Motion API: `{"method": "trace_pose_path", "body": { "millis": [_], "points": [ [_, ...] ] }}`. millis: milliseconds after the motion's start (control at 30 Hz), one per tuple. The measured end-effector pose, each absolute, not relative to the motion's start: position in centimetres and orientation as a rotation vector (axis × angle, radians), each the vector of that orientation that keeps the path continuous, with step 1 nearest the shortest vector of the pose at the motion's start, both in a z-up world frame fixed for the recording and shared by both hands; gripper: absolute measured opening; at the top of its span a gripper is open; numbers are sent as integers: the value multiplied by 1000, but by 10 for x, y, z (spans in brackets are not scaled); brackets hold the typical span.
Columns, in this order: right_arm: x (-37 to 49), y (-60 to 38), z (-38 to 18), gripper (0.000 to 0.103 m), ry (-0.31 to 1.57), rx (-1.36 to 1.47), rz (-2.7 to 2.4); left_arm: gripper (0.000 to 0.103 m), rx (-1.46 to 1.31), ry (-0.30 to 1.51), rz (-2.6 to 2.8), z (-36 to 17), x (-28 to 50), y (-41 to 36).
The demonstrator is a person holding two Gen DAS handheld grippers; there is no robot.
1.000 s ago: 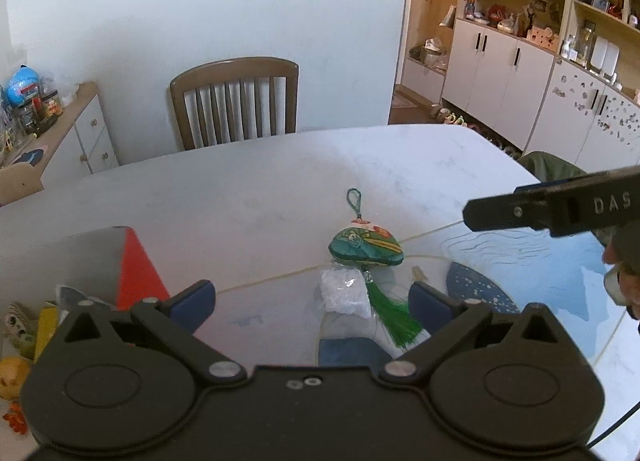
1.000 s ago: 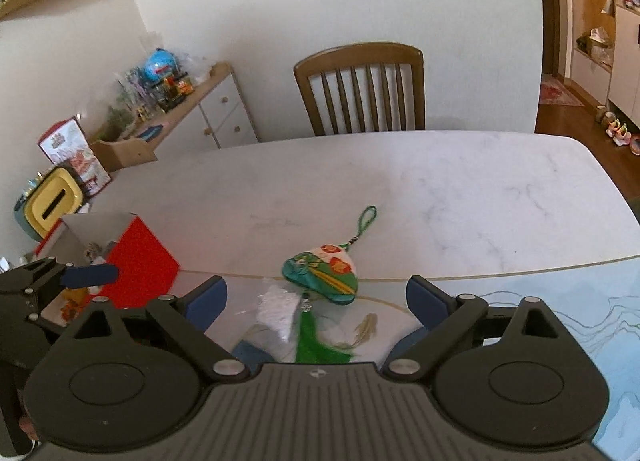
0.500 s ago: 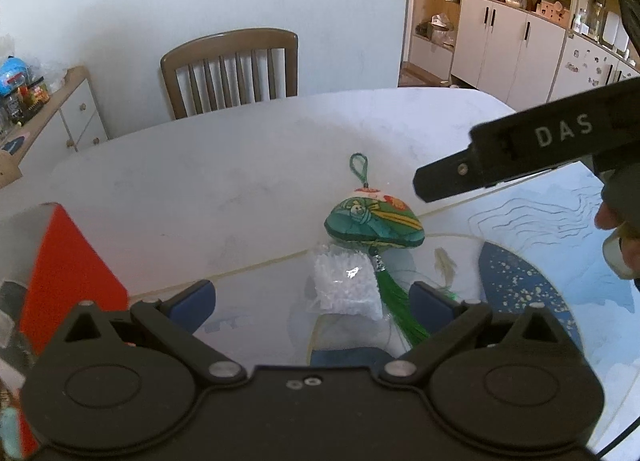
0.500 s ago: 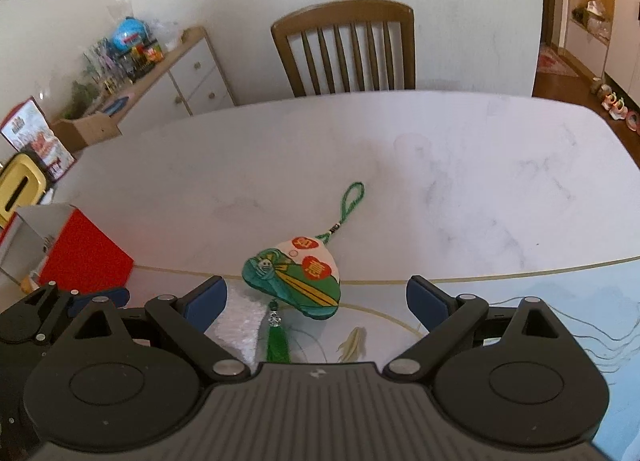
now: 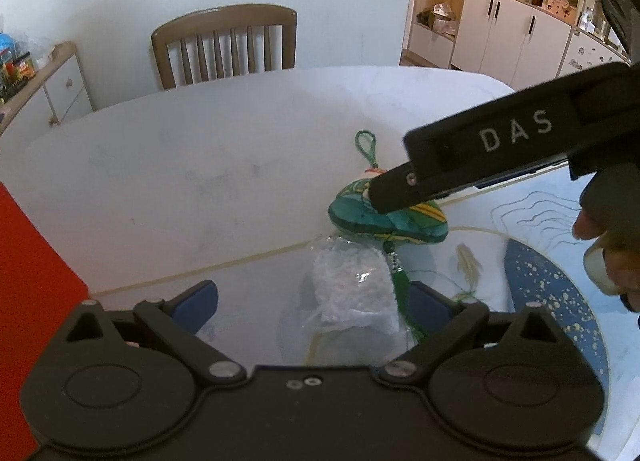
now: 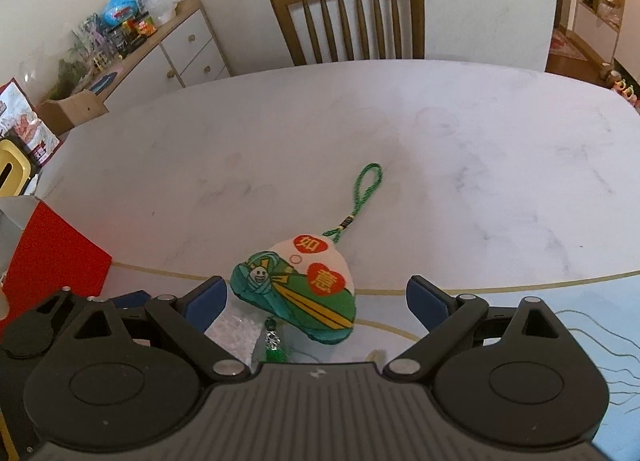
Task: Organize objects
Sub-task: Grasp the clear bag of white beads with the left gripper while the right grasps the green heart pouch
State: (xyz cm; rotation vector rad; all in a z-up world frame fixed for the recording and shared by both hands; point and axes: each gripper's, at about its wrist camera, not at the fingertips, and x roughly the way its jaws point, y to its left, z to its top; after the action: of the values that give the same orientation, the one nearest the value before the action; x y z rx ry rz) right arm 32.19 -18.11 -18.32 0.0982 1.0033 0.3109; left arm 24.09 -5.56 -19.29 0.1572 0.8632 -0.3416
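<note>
A green and white embroidered sachet (image 6: 298, 293) with a green cord loop (image 6: 366, 183) and a green tassel (image 5: 404, 301) lies on the white table (image 6: 320, 141). Beside it lies a clear bag of white beads (image 5: 352, 285). My right gripper (image 6: 316, 301) is open, its blue pads on either side of the sachet. In the left wrist view the right gripper's black finger (image 5: 480, 153) reaches down over the sachet (image 5: 388, 217). My left gripper (image 5: 312, 303) is open, with the bead bag between its pads.
A red box (image 6: 56, 261) stands at the table's left edge. A wooden chair (image 6: 352, 17) is at the far side. A sideboard (image 6: 160, 45) with clutter lines the left wall, and white cupboards (image 5: 512, 33) stand at right. A blue and white patterned mat (image 5: 560, 261) covers the near table.
Both grippers have moved forward and down toward the sachet and the bead bag. The right gripper's finger now overlaps the sachet in the left wrist view. Both stay open.
</note>
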Motion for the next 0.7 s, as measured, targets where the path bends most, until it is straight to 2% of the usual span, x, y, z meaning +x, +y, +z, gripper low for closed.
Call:
{"method": "trace_pose_path", "body": {
  "millis": [467,633,700],
  "points": [
    [332,-158,-199,97,1005,63,298,84,137,884,-397,-201,248,-53],
    [332,-154,-201,96,1002,74,299,67,137,884,-418,-202,247,-53],
    [331,-153,-200,92,998,74,299,60,148,879,-427,-202,246,-54]
  ]
}}
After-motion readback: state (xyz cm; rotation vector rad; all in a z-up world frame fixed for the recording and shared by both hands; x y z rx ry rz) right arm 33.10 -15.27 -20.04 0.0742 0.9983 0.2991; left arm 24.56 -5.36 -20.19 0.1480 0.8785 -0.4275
